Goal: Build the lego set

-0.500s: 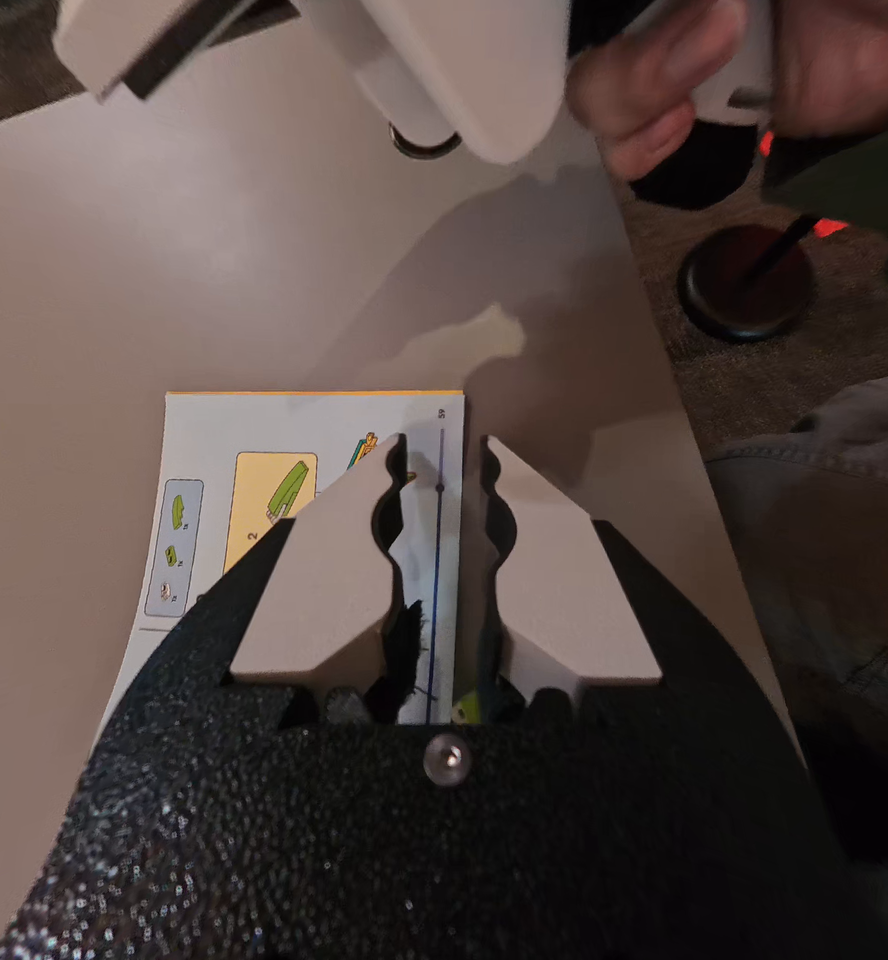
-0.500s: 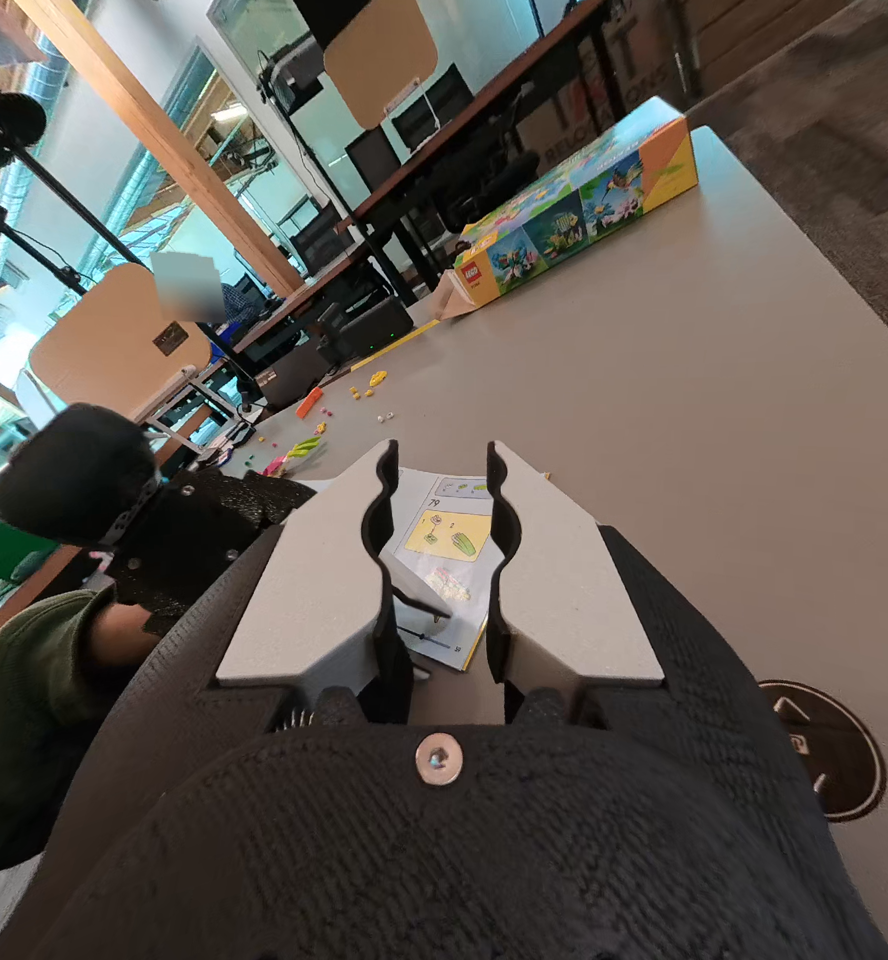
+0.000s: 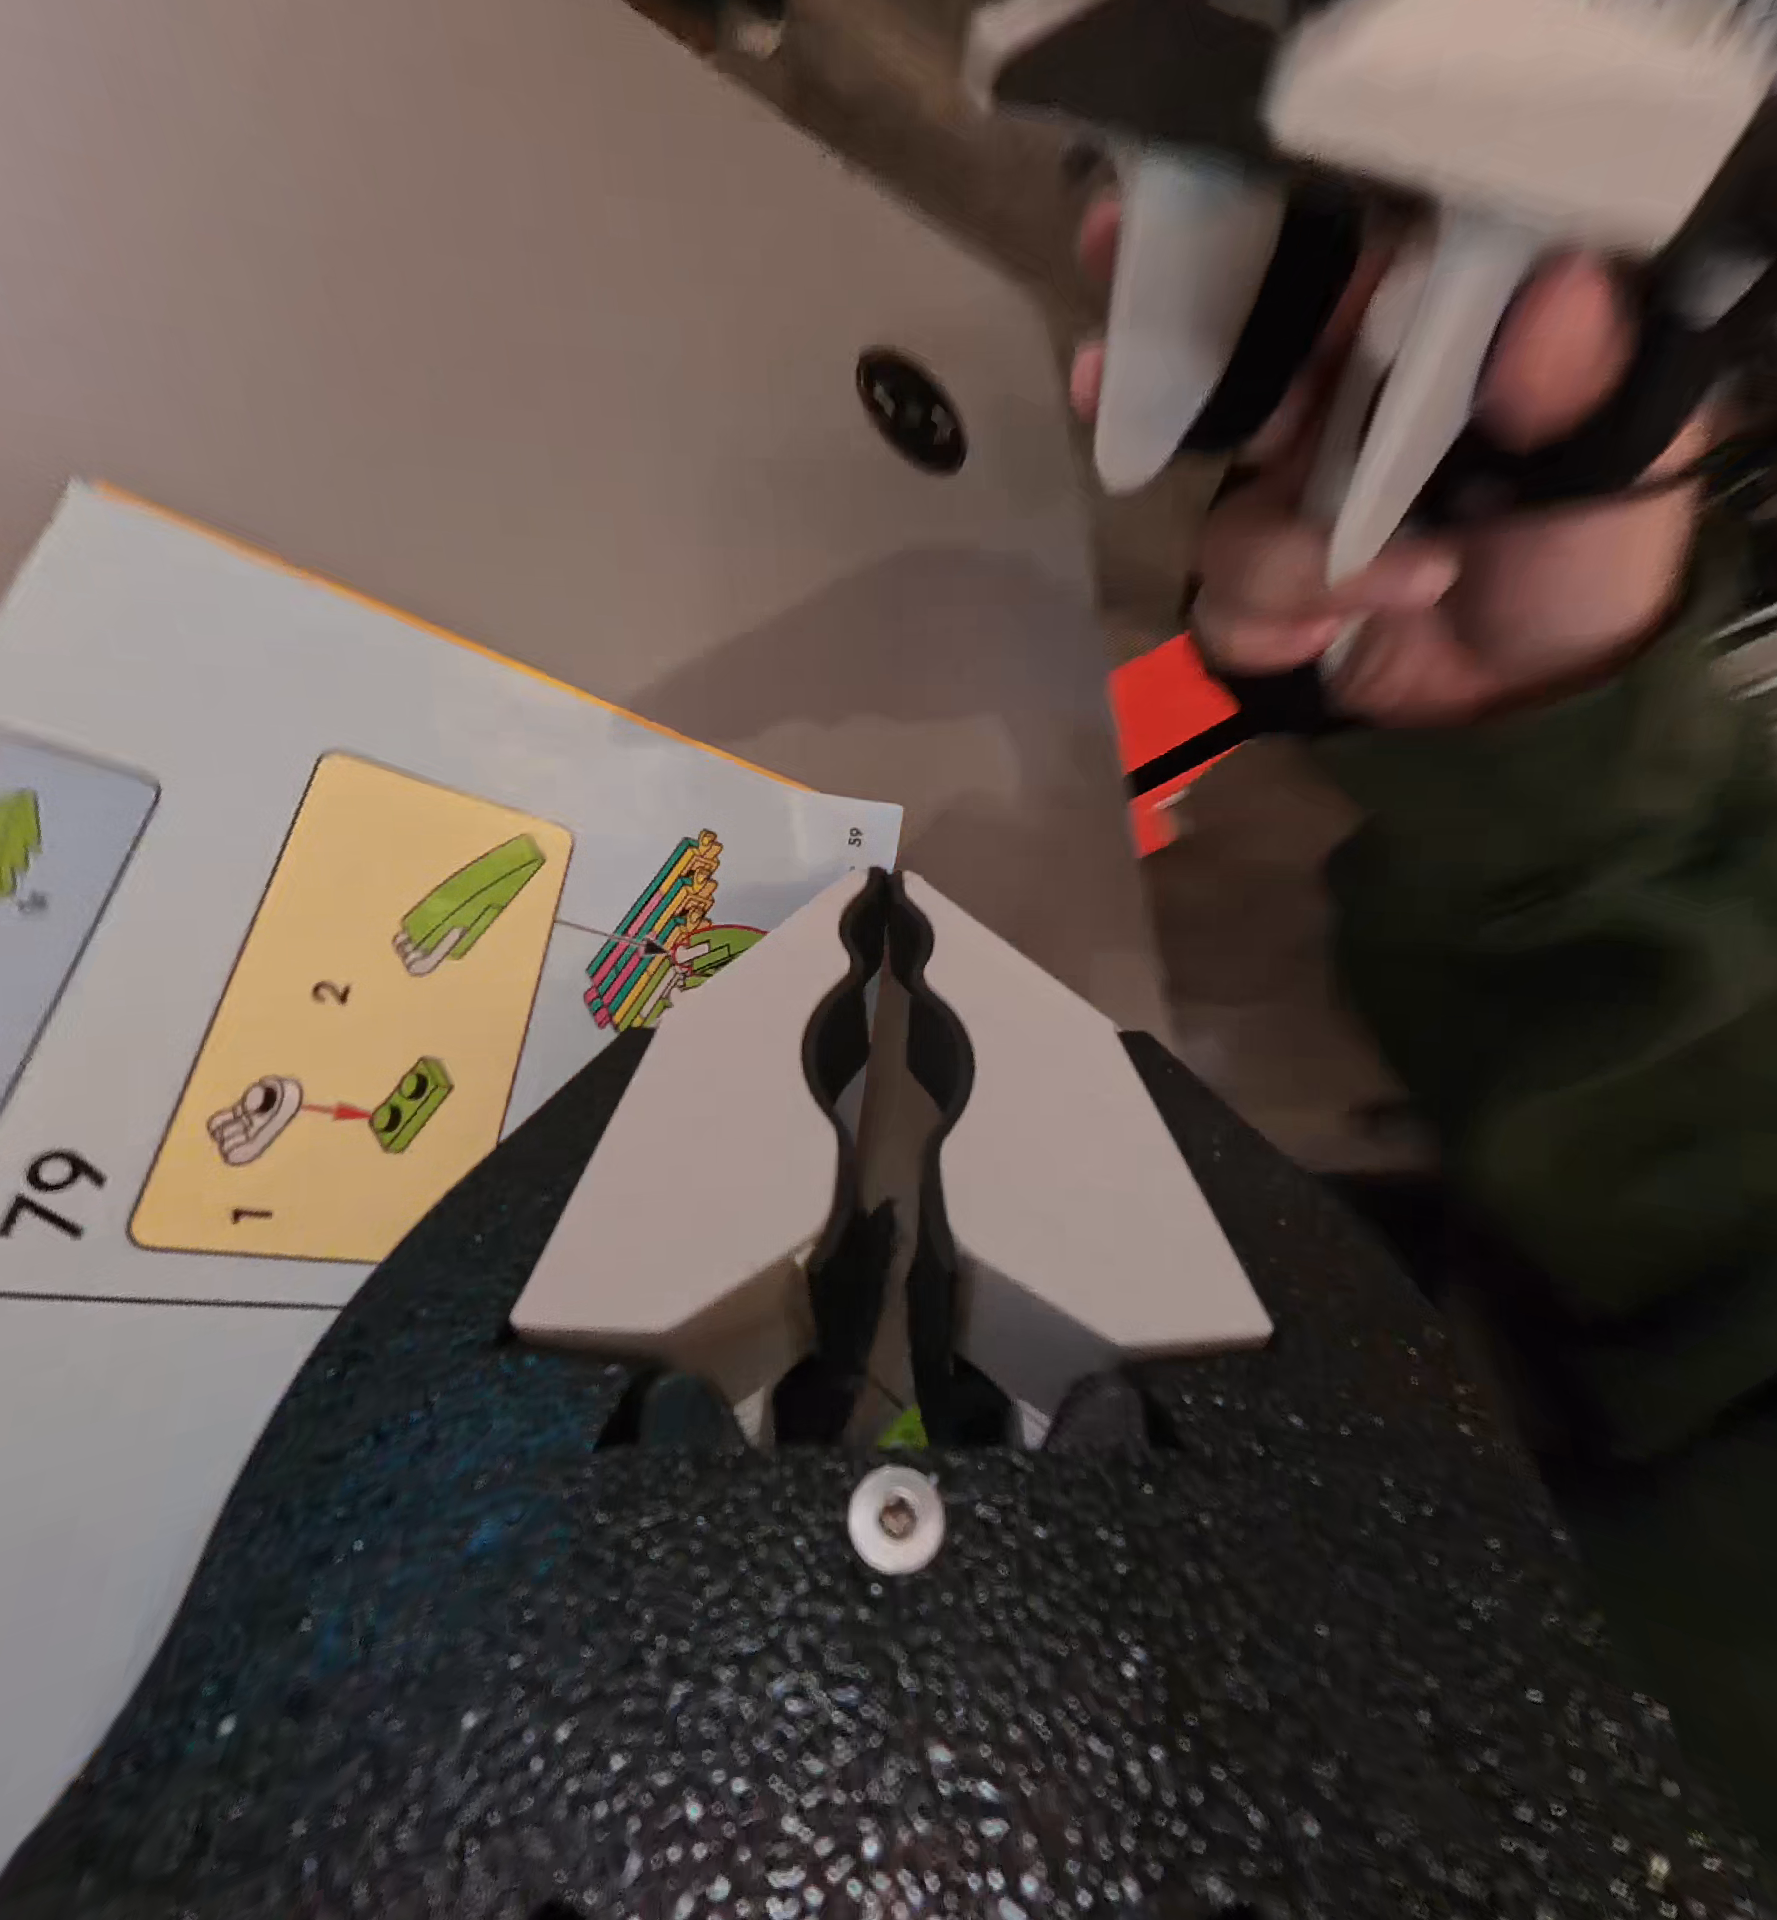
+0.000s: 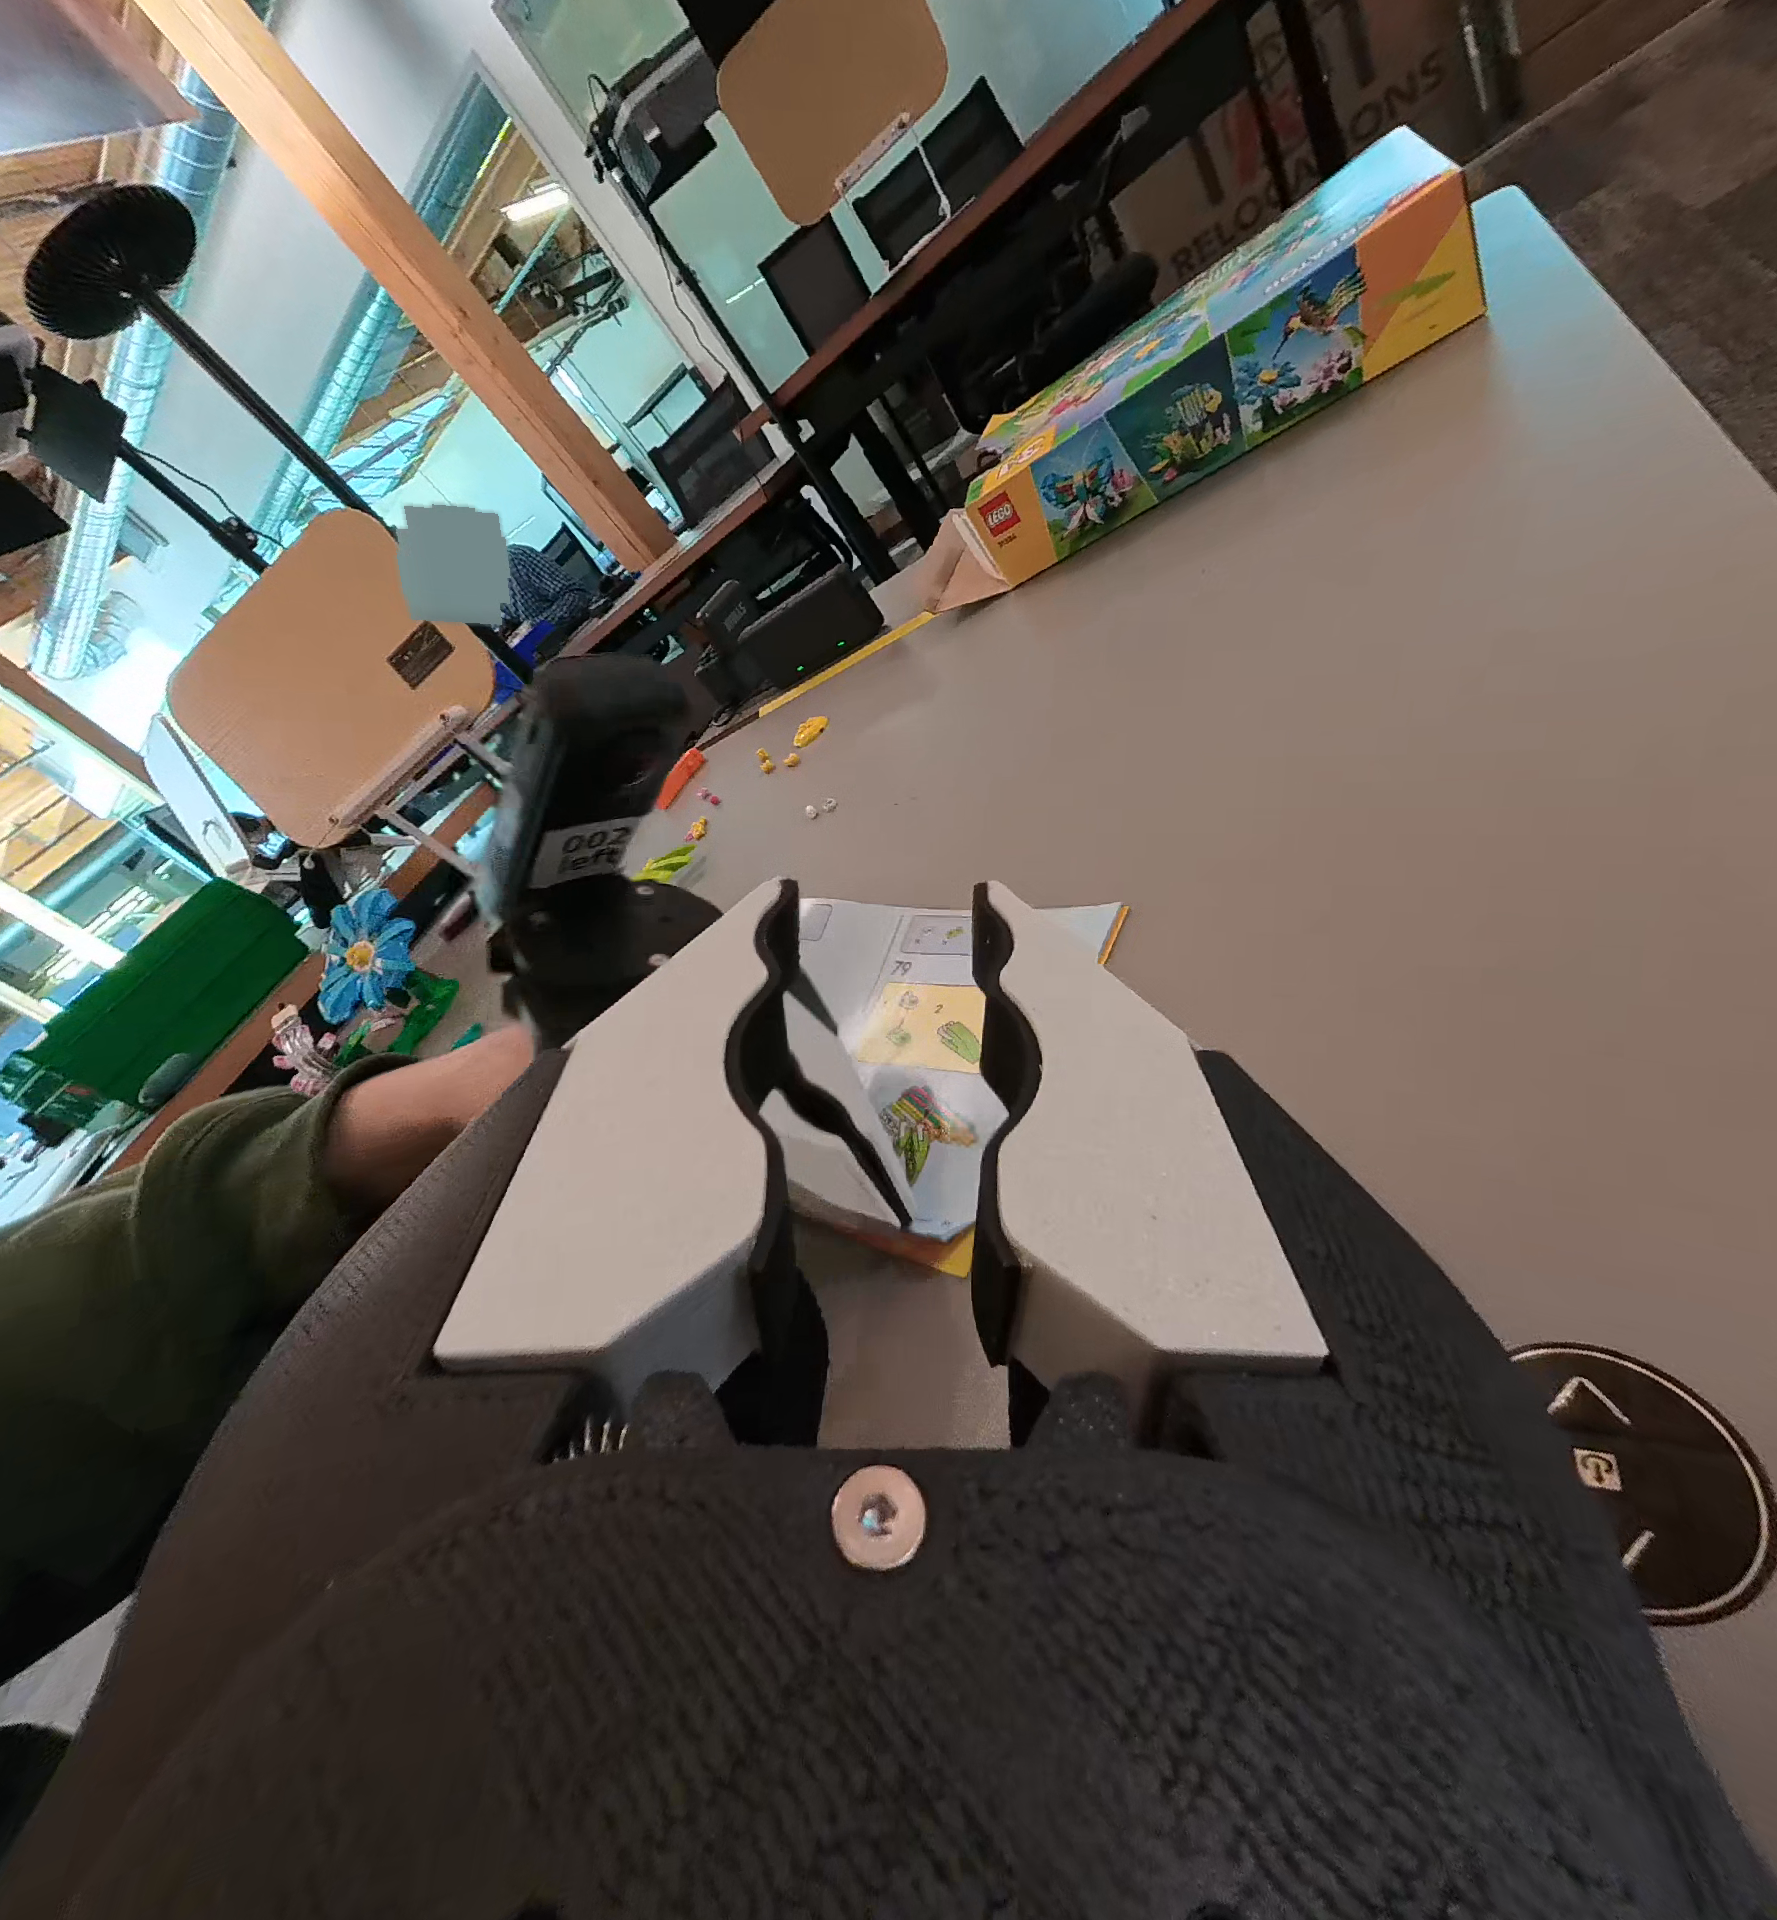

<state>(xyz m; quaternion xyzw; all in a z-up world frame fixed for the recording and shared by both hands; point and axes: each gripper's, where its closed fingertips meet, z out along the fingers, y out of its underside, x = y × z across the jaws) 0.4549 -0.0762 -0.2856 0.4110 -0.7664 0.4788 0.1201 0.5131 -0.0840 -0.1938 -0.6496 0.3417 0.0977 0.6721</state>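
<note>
The left tool (image 3: 879, 883) is closed on the corner of a page of the instruction booklet (image 3: 240, 831); its two grey fingers meet at the tips, with the thin paper edge running down between them. The booklet lies open on the grey desk (image 3: 448, 312), and the clamped page shows yellow and grey panels with drawings of green parts.

The right tool (image 4: 879, 894) is open — a clear gap separates its fingers, and nothing is held. Through that gap the same booklet (image 4: 925, 1039) is visible, with one page lifted at an angle from the rest. In the left wrist view the right tool appears blurred at upper right (image 3: 1279, 416), held by a hand (image 3: 1435, 623) above the desk edge.

Loose lego pieces (image 4: 790, 758) — yellow, orange, pink and white — lie scattered on the desk beyond the booklet, well apart from it. A built blue lego flower (image 4: 364, 956) stands at the left. The lego box (image 4: 1227, 395) lies at the far end of the desk. A round black port (image 4: 1673, 1496) is set into the desk surface at right, near the right tool body.
</note>
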